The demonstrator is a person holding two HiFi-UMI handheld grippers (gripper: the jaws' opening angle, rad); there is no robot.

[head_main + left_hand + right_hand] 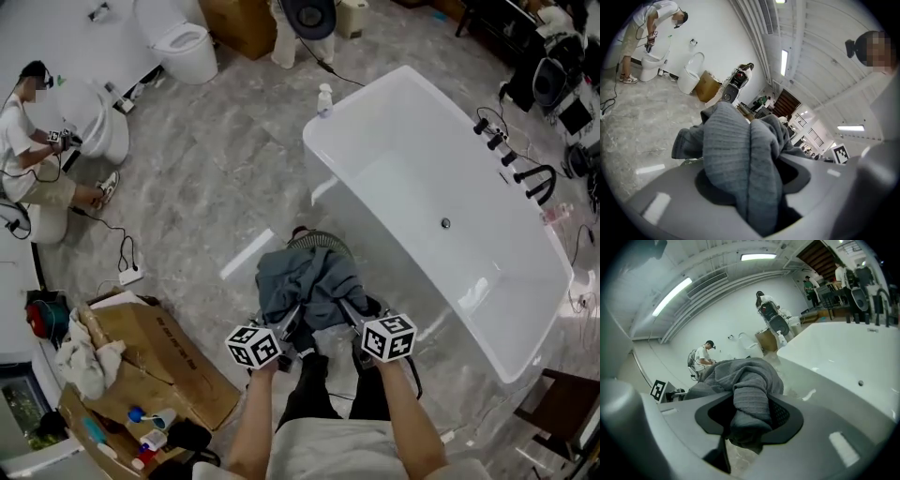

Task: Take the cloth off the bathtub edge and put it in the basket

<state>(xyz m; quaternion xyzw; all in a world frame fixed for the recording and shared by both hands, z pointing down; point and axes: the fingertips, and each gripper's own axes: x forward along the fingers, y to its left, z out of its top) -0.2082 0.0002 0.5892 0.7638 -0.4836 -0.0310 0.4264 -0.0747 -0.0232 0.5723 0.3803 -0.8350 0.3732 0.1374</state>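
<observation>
A grey marbled floor (216, 178) carries a white bathtub (323, 150), toilets (183, 47) along the far wall and an opened cardboard box (159, 356) at the near left. The grey cloth (309, 281) hangs bunched over the floor just beside the bathtub's near-left wall, clear of its edge, with the left gripper (289, 325) and right gripper (349, 316) each clamped partway shut on a fold of it. Only the head view shows a round ribbed rim (323, 241) past the cloth, only the left gripper view the ceiling lights (783, 61), and only the right gripper view looks level across the bathtub's basin.
</observation>
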